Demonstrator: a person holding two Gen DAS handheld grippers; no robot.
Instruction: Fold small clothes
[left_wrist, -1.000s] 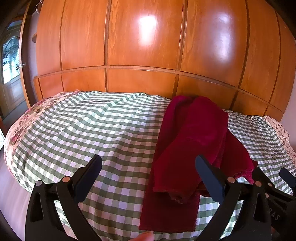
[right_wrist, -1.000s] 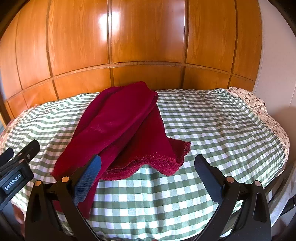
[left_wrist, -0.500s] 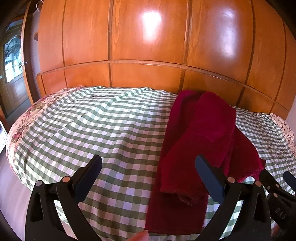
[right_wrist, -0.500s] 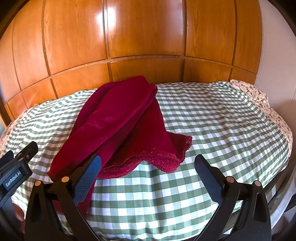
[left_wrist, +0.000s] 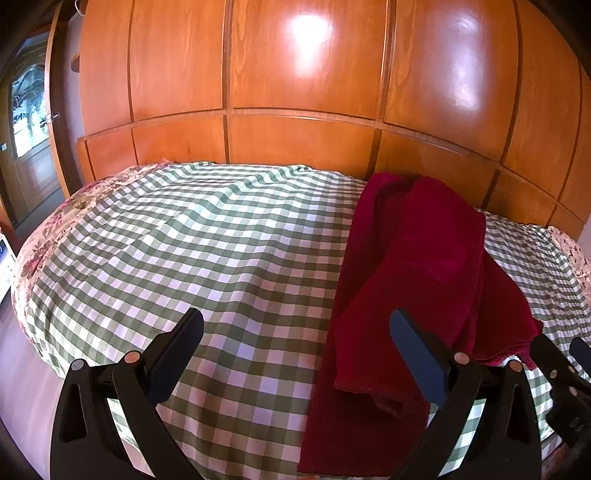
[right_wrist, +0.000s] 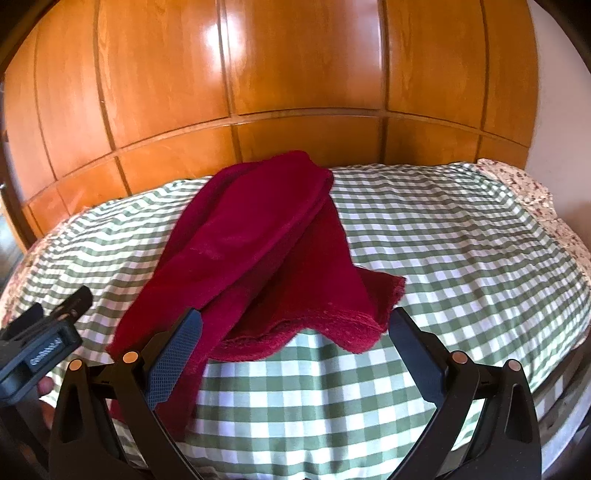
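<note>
Approach step, nothing gripped yet. Your left gripper (left_wrist: 295, 332) and right gripper (right_wrist: 293, 321): jaws wide apart, empty. Crimson garment (right_wrist: 258, 243) lies rumpled on the gingham bed (right_wrist: 443, 240), 12 o'clock of the right. Next: pinch its near hem.

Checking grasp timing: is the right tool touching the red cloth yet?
Cannot tell. In the right wrist view the open right tool overlaps the red cloth on the checked bedspread, showing neither gap nor contact plainly.

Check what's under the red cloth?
The red cloth lies on the checked bedspread, bunched in overlapping layers. A lower layer shows at its near edge. Whatever else lies beneath is hidden. Both grippers hover open, not touching it.
</note>
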